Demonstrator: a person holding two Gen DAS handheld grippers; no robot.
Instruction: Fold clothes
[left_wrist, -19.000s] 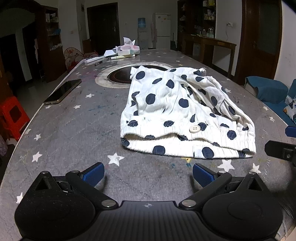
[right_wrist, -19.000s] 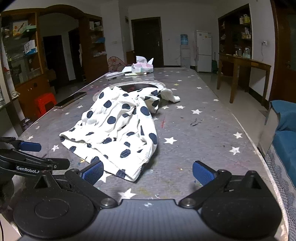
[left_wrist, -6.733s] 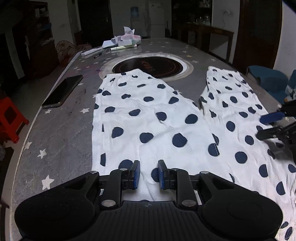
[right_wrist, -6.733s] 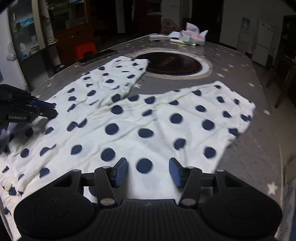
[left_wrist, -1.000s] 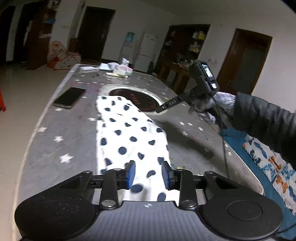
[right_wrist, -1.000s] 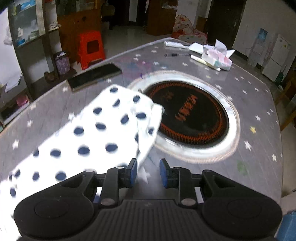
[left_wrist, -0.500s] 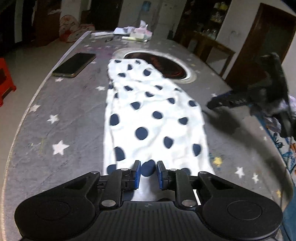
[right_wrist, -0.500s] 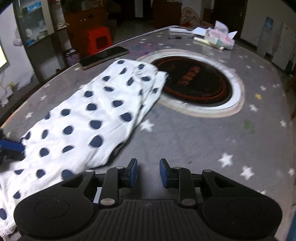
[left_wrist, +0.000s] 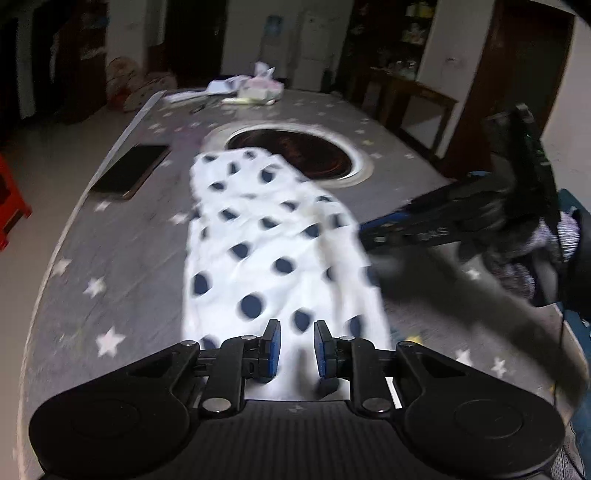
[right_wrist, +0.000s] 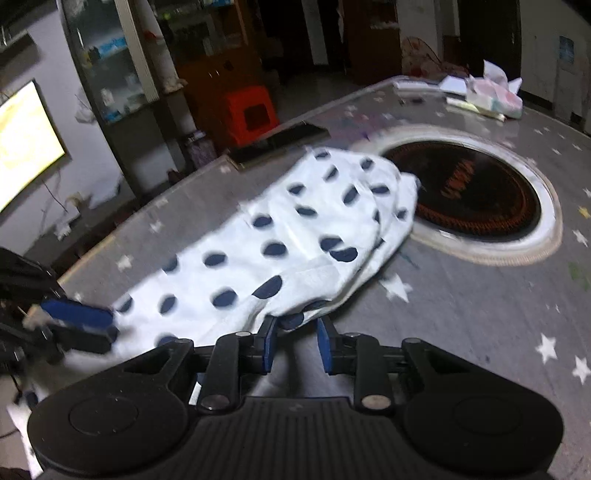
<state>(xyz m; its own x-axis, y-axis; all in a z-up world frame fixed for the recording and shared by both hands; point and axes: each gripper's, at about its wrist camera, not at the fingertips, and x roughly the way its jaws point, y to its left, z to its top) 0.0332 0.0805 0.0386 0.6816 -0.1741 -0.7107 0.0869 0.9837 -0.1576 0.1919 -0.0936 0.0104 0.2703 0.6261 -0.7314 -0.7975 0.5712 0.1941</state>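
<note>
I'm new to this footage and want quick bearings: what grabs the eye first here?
The white polka-dot garment dominates, stretched lengthwise down the star-patterned table toward the round dark hotplate. The left gripper sits over its near end, the right gripper at its side edge.

Both views dim indoor light, room corners near black. Heavy motion blur throughout: polka-dot garment (left_wrist: 266, 240) smeared, white overexposed near the frame bottom; table (left_wrist: 122, 258) stars streaked. Right gripper (left_wrist: 365, 230) in left view is a blurred dark shape casting a broad soft shadow on the table. Bright TV screen (right_wrist: 22, 147) blown out at left edge of right view. Strong fisheye bending at edges. Own gripper bodies stay sharp.
</note>
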